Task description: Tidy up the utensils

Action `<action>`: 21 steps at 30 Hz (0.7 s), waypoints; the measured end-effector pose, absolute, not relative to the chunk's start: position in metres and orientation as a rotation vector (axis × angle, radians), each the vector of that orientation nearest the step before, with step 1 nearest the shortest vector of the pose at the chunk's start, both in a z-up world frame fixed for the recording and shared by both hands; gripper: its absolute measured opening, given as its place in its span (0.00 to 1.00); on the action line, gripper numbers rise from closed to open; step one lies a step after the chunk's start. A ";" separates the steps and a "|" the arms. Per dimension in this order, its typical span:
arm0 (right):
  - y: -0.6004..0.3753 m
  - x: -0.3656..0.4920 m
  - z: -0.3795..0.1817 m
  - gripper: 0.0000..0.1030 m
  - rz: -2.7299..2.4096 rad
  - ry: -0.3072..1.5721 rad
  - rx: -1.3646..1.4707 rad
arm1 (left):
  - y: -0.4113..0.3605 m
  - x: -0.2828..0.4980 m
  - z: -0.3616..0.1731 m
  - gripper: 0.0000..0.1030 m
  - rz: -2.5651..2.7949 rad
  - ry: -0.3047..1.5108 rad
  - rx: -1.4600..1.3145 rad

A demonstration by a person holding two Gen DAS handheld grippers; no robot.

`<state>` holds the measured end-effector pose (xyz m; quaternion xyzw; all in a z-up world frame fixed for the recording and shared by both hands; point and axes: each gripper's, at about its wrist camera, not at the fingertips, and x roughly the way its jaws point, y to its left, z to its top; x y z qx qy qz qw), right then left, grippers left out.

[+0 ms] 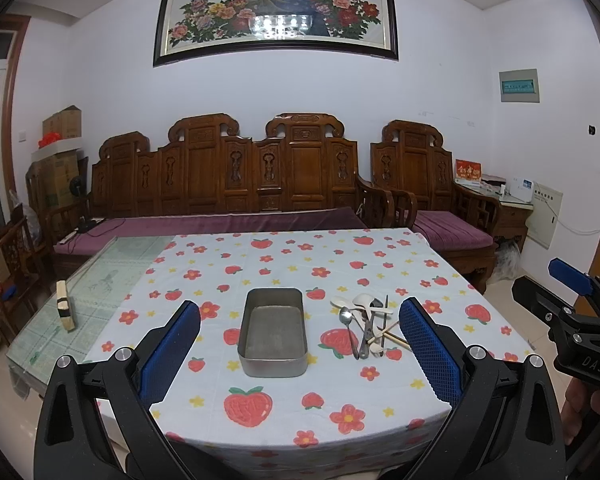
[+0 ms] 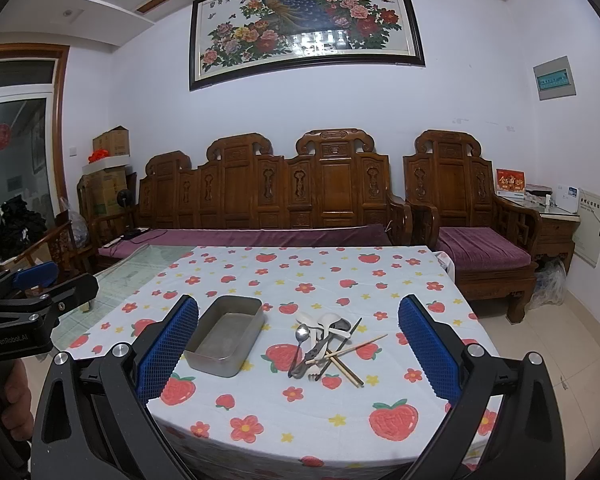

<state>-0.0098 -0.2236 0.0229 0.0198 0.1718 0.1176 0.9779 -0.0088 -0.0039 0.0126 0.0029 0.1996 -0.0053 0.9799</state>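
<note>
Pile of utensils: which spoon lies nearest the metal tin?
The steel spoon, at the pile's left edge beside the metal tin. It is shiny metal with its bowl pointing away; the white spoons lie further right.

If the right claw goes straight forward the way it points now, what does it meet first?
Probably the pile of utensils, which lies between the open right claw fingers in its own view. The metal tray sits off to the left of that line. Depth is hard to judge; the claw may pass above them.

Strawberry-print tablecloth (image 1: 260, 360), carved wooden sofa (image 1: 228, 172) behind, framed peacock painting (image 1: 276, 8) above
</note>
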 end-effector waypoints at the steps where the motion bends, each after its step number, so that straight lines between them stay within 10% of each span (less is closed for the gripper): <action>1: -0.225 -0.009 0.022 0.98 0.237 0.346 0.040 | -0.004 -0.009 0.012 0.94 -0.010 0.402 0.007; 21: -0.230 0.046 -0.027 0.91 0.255 0.443 0.021 | -0.007 0.050 -0.043 0.94 -0.074 0.535 0.019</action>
